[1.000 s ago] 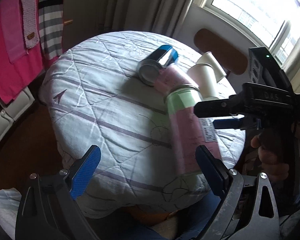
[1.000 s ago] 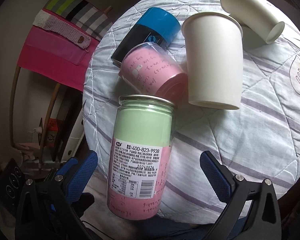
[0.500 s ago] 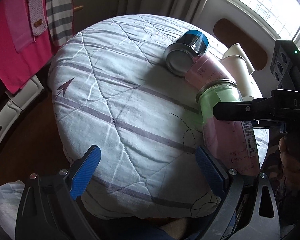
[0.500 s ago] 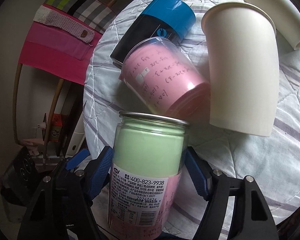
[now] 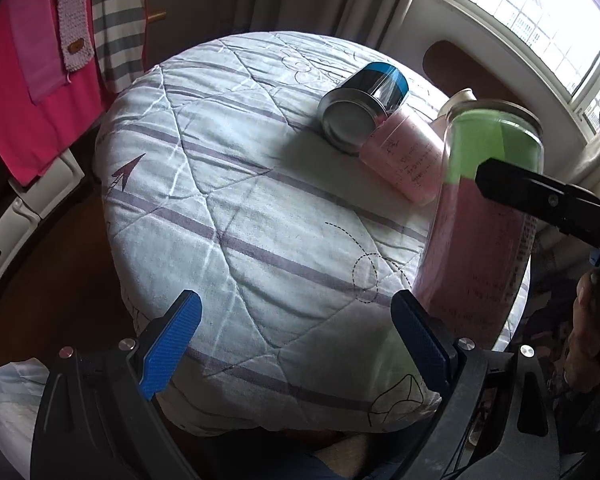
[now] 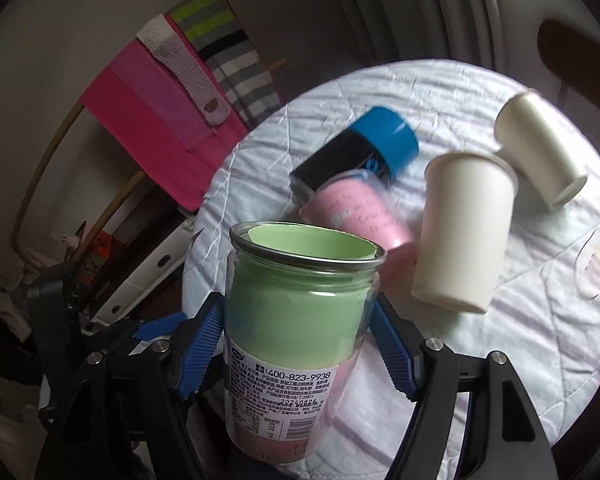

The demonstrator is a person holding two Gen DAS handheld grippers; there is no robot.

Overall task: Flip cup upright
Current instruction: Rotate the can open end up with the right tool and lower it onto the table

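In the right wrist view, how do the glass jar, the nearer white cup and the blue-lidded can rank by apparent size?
1. glass jar, though it is nearest the camera, in the right gripper.
2. nearer white cup.
3. blue-lidded can, farther off and partly hidden.

The right hand-held gripper (image 6: 298,346) clamped a clear jar (image 6: 300,320) lined with green and pink paper, its open metal-rimmed mouth up and nearly upright. Beyond it on the quilt-covered round worktop (image 6: 540,320) lay a pink cup (image 6: 360,216) touching a black-and-blue can (image 6: 360,152), both on their sides. Just right, two white paper cups (image 6: 464,232) (image 6: 540,144) lay tipped over.
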